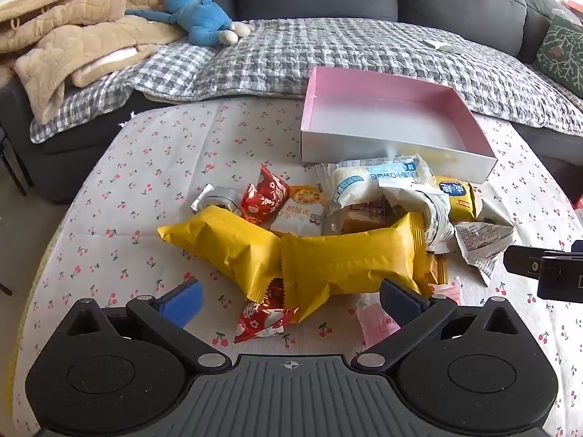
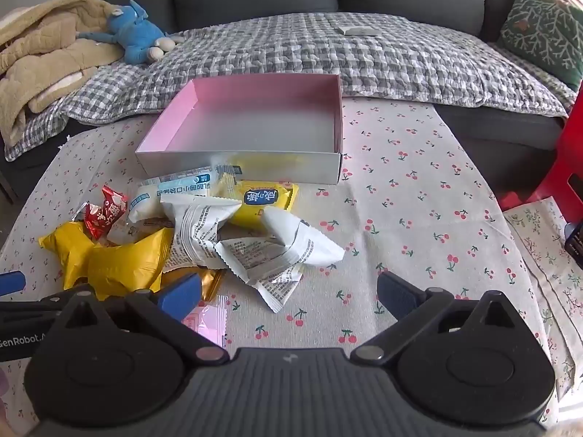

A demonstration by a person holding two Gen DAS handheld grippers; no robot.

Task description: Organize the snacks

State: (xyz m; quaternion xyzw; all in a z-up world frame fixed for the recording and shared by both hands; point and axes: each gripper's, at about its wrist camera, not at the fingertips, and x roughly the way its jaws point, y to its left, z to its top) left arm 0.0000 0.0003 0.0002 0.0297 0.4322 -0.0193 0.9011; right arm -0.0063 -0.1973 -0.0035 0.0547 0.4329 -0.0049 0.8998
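The snacks lie in one loose heap on the cherry-print tablecloth (image 2: 419, 189), just in front of the pink box (image 1: 470, 116) they are meant for: two big yellow packets (image 1: 328, 258) nearest me, joined end to end, red candy wrappers (image 1: 266, 196) behind and under them, a pale blue-and-white bread pack (image 1: 371, 182), a small yellow cracker pack (image 2: 262, 200) and crumpled white packets (image 2: 255, 240) on the right side of the heap. Both my tools are empty: my left gripper (image 1: 291, 302) is spread wide over the near edge of the yellow packets, and my right gripper (image 2: 289, 296) is just as wide over bare cloth beside the white packets. My worry is the overlap. If I close on the yellow pair I will likely drag its twin along, or the red wrapper (image 1: 262, 322) tucked under its corner, and scatter the rest. The slick, puffy film could also squirt out of the pads, and a hard pinch may crush what is inside. My two tools sit close together, so reaching for the same spot could knock them. The box is empty, its white floor bare, and its near wall touches the bread pack, so a careless push could shove it toward the checked blanket (image 2: 364, 54) on the sofa behind.
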